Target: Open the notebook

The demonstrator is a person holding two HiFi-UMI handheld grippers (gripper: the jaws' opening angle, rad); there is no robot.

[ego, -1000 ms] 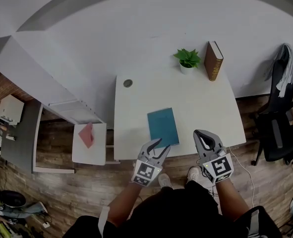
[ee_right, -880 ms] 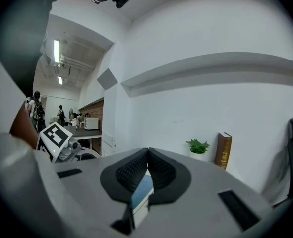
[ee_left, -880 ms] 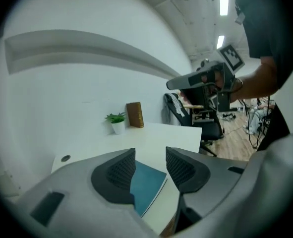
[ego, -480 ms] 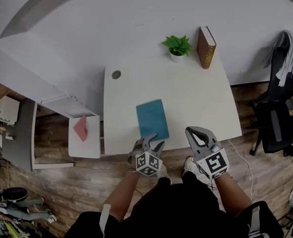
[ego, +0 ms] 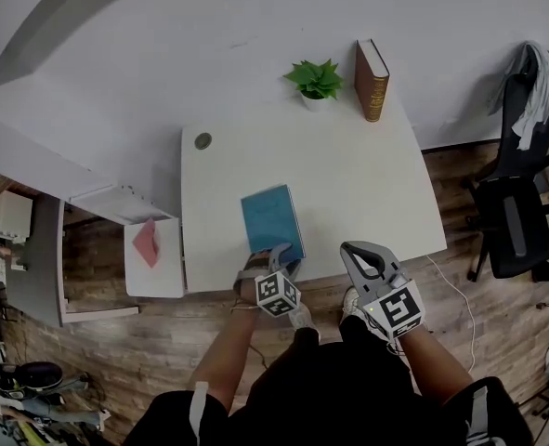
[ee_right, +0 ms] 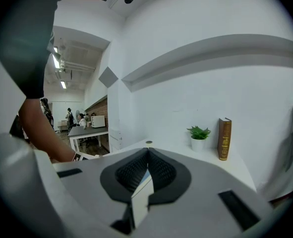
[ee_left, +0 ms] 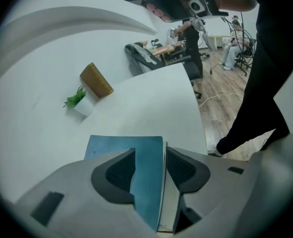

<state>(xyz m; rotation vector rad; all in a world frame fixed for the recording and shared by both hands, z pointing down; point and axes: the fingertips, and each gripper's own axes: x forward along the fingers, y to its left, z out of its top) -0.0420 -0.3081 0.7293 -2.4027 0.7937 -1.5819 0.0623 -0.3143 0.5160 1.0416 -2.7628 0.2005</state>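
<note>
Notebook (ego: 272, 223) flat on the worktop (ego: 367, 184), near edge sitting between the left claw's (ego: 280, 252) wide-apart jaws, unpinched; right claw (ego: 351, 248) pressed together, near the front edge.

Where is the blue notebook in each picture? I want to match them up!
Head view: the notebook lies near the front edge of the white table, with the left claw at its near end.
Left gripper view: bottom middle, between that claw's open jaws.
Right gripper view: not in it.
Shared landmark: the potted plant, at the table's far side in all three.
</note>
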